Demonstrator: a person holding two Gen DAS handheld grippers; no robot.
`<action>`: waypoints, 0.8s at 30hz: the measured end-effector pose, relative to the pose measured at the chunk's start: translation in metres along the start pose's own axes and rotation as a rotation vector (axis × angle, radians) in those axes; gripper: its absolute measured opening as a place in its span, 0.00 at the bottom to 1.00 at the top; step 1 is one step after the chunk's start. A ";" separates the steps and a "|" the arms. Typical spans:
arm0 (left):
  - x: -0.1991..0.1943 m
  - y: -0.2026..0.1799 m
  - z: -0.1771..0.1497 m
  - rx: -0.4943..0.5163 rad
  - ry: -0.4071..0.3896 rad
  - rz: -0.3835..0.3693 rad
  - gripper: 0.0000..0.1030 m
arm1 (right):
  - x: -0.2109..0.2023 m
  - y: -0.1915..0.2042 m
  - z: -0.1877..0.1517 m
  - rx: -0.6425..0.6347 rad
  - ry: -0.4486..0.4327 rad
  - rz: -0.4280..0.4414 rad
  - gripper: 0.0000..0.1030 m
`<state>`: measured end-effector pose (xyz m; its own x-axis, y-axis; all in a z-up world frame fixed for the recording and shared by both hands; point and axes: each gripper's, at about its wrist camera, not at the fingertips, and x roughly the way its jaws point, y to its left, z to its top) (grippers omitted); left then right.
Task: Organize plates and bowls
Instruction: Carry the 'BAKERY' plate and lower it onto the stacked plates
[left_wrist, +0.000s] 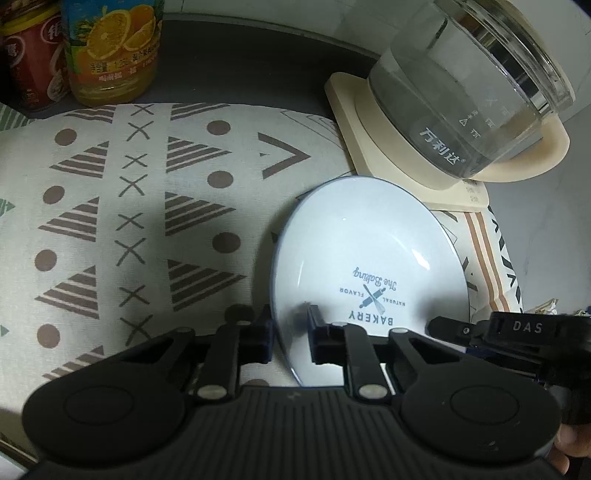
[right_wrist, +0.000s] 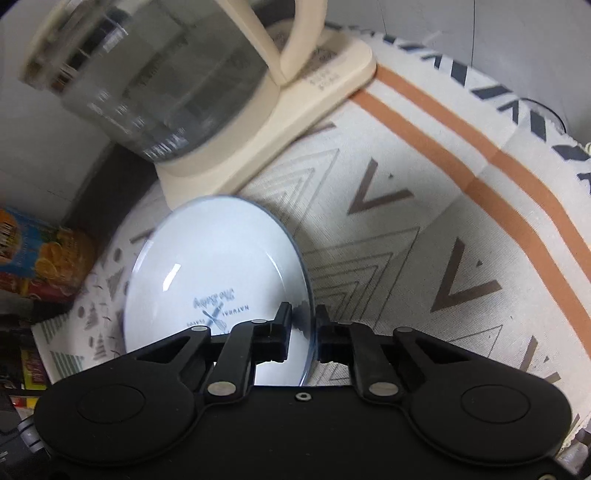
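Now both grippers clamp plate (left_wrist: 369, 258) rim: left gripper (left_wrist: 290, 332) on left edge, right gripper (right_wrist: 303, 328) on right edge. Plate on patterned cloth (left_wrist: 147, 206), just beside kettle (left_wrist: 469, 110) base.

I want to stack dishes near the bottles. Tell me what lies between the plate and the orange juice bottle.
Only patterned tablecloth lies between the plate and the orange juice bottle; nothing stands on that stretch. The left wrist view shows it best.
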<state>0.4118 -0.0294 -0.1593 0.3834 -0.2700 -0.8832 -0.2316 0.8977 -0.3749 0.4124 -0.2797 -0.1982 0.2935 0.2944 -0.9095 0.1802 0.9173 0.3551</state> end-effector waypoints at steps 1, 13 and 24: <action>-0.002 0.002 0.000 -0.007 -0.001 -0.011 0.13 | -0.004 0.000 0.000 -0.001 -0.017 0.015 0.09; -0.048 0.001 -0.006 -0.005 -0.151 -0.024 0.11 | -0.045 0.019 -0.008 -0.056 -0.155 0.099 0.05; -0.093 0.007 -0.026 -0.056 -0.220 -0.005 0.11 | -0.068 0.036 -0.033 -0.124 -0.182 0.176 0.05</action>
<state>0.3514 -0.0071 -0.0876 0.5693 -0.1858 -0.8009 -0.2763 0.8743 -0.3992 0.3682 -0.2578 -0.1309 0.4759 0.4091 -0.7785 -0.0013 0.8855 0.4646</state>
